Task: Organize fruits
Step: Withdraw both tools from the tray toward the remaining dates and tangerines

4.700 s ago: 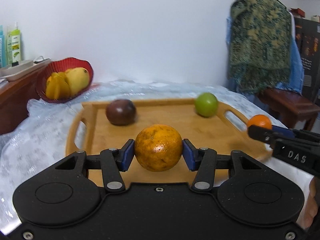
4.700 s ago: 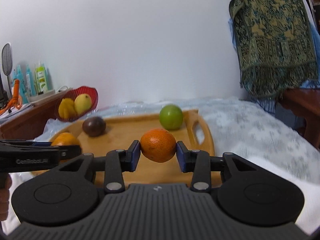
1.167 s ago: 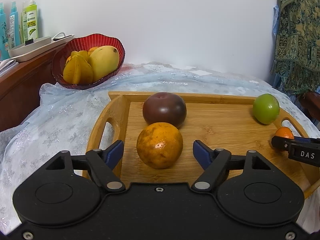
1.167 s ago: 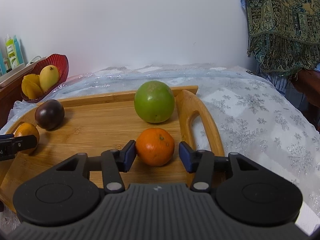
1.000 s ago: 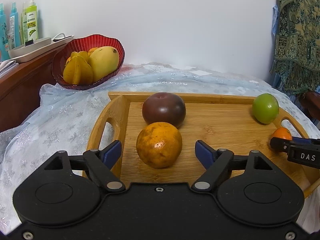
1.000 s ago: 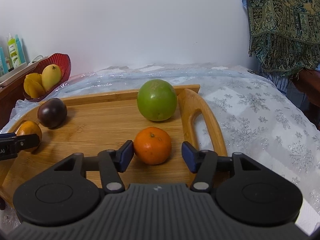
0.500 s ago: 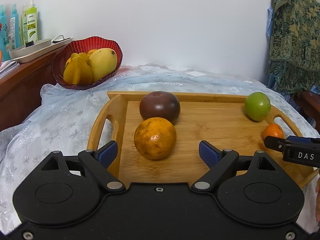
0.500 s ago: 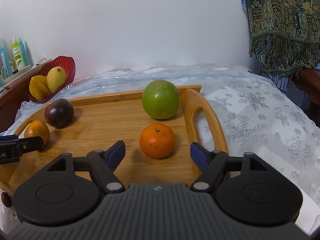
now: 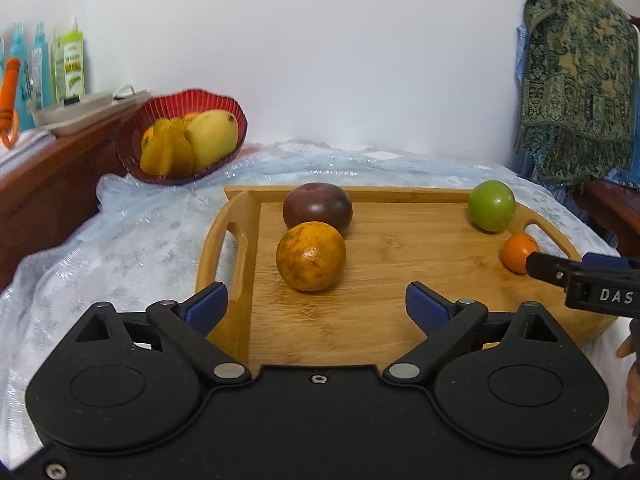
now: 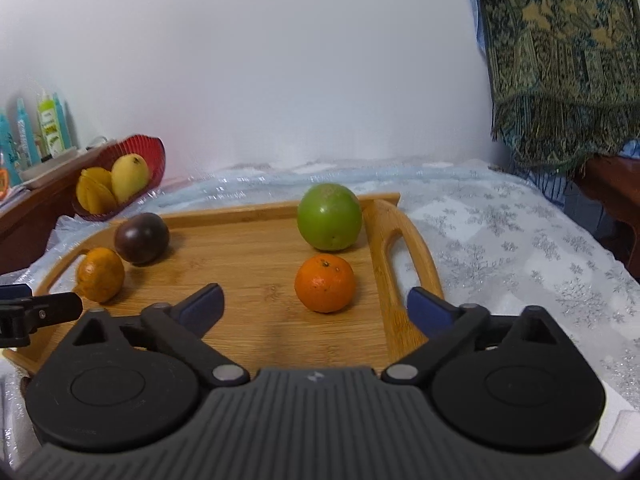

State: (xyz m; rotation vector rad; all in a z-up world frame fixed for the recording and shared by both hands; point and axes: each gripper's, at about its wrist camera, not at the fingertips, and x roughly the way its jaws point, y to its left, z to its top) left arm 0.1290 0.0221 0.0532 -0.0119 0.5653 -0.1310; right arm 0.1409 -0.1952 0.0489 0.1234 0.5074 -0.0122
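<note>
A wooden tray [image 9: 400, 280] [image 10: 248, 264] holds several fruits. A mottled yellow-orange orange [image 9: 311, 256] [image 10: 100, 274] sits at its left, touching a dark purple fruit [image 9: 317, 205] [image 10: 141, 237] behind it. A green fruit [image 9: 491, 205] [image 10: 329, 216] and a small bright orange [image 9: 519, 252] [image 10: 325, 283] sit at its right end. My left gripper [image 9: 316, 306] is open and empty, just short of the mottled orange. My right gripper [image 10: 314, 305] is open and empty, just short of the small orange.
A red basket [image 9: 180, 144] [image 10: 120, 176] with a mango and starfruit leans at the back left beside a wooden shelf [image 9: 52, 184] with bottles. A patterned cloth [image 9: 580, 92] [image 10: 560, 60] hangs at the right. A snowflake tablecloth [image 10: 520, 248] covers the table.
Both grippers have let go of their oranges, opened wide and drawn back from the tray. The two oranges now rest on the tray.
</note>
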